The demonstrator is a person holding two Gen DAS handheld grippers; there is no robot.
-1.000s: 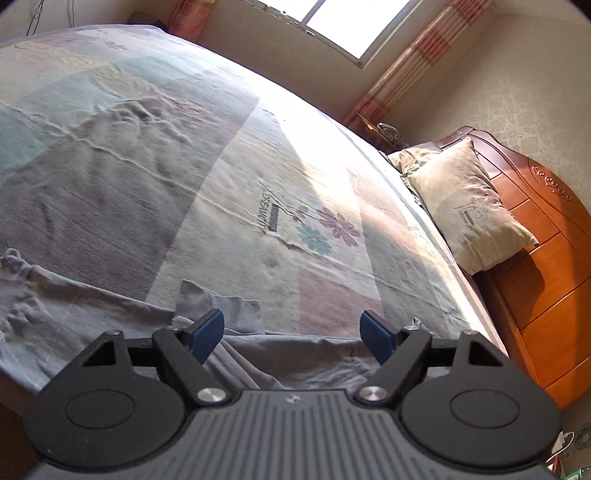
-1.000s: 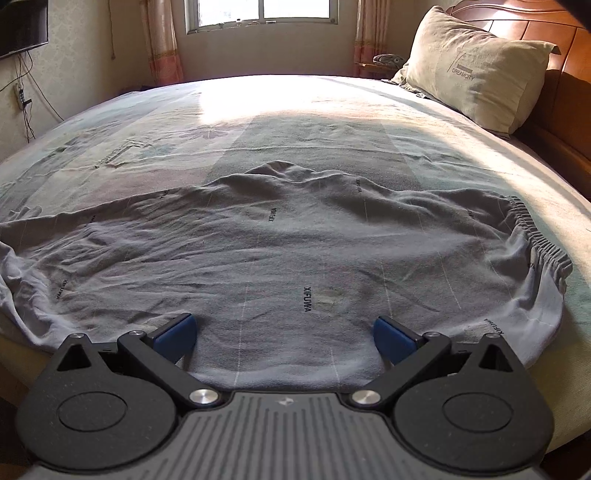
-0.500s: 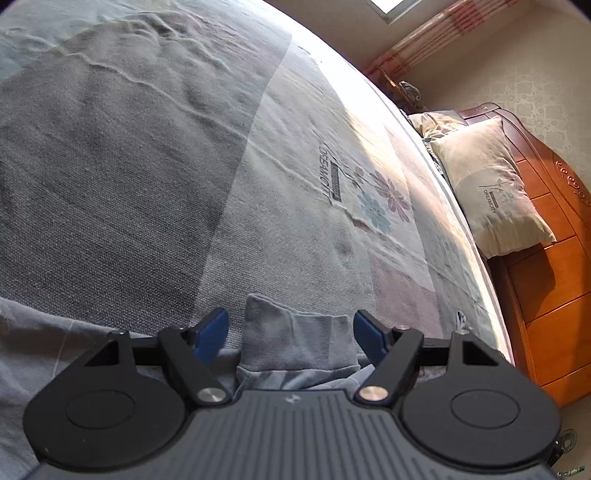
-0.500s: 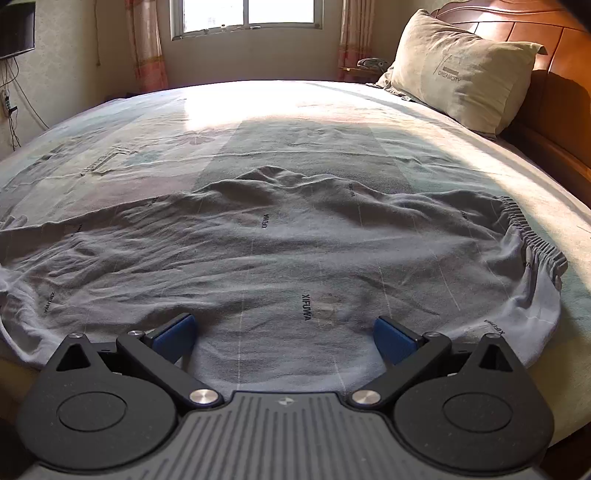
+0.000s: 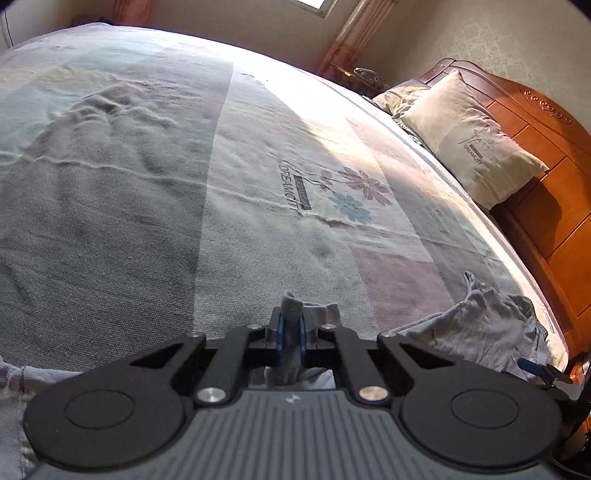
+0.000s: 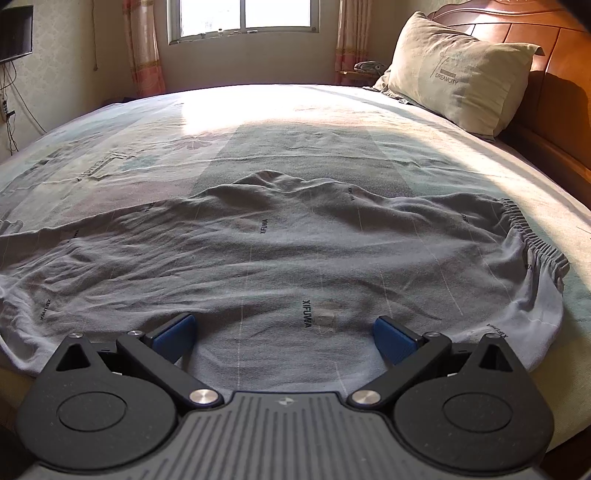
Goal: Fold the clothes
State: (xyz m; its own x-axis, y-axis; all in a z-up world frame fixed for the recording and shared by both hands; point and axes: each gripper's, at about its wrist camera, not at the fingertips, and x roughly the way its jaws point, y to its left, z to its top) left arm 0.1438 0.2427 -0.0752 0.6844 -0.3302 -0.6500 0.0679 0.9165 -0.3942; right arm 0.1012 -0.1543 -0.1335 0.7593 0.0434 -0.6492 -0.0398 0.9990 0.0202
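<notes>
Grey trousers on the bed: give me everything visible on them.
The grey cotton-looking trousers lie spread and wrinkled across the near edge of the patchwork bedsheet, with thin pale lines and small dark "XIFUWA" prints. The gathered elastic waistband is at the right end. A faint stain sits near the front edge. The open right gripper straddles the near edge without pinching. In the left wrist view, the left gripper is shut on a raised fold of the fabric.

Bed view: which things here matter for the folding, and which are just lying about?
Part of the job:
- grey trousers, spread on the bed
- left tongs, shut on a trouser end
- right tongs, open over the trousers

Just lying about:
- pillow
- wall screen
- bedspread
</notes>
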